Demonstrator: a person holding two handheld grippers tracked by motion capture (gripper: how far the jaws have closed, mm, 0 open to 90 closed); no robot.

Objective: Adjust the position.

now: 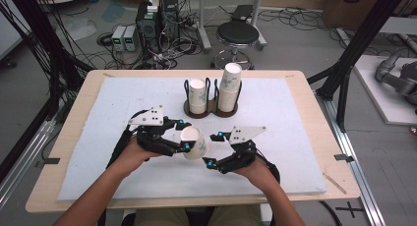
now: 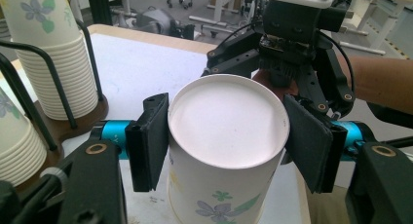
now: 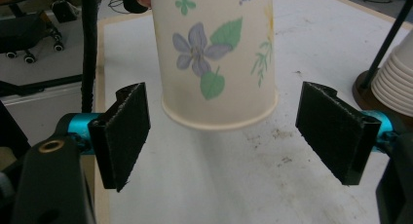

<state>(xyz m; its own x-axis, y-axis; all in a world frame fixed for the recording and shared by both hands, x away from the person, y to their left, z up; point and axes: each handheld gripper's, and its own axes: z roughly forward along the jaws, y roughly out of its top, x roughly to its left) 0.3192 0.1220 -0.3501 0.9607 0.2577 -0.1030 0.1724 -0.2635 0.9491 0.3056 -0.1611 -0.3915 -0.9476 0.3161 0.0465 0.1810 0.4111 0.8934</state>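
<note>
A paper cup with a flower print (image 1: 195,143) hangs tilted above the white mat, and my left gripper (image 1: 185,135) is shut on it near its base. In the left gripper view both pads press the cup's (image 2: 226,136) sides, its closed bottom facing the camera. My right gripper (image 1: 212,150) stands open just right of it. In the right gripper view the cup's (image 3: 214,58) rolled rim hangs between the wide-apart pads (image 3: 124,131) without touching them. A wooden holder (image 1: 211,111) with black wire loops carries two cup stacks (image 1: 197,96) (image 1: 229,87) at the back centre.
A white mat (image 1: 295,113) covers the wooden table (image 1: 78,103). The cup stacks (image 2: 53,53) stand close on the left in the left gripper view, and one (image 3: 397,83) sits at the right edge in the right gripper view. A stool (image 1: 237,35) and computers (image 1: 152,22) stand behind the table.
</note>
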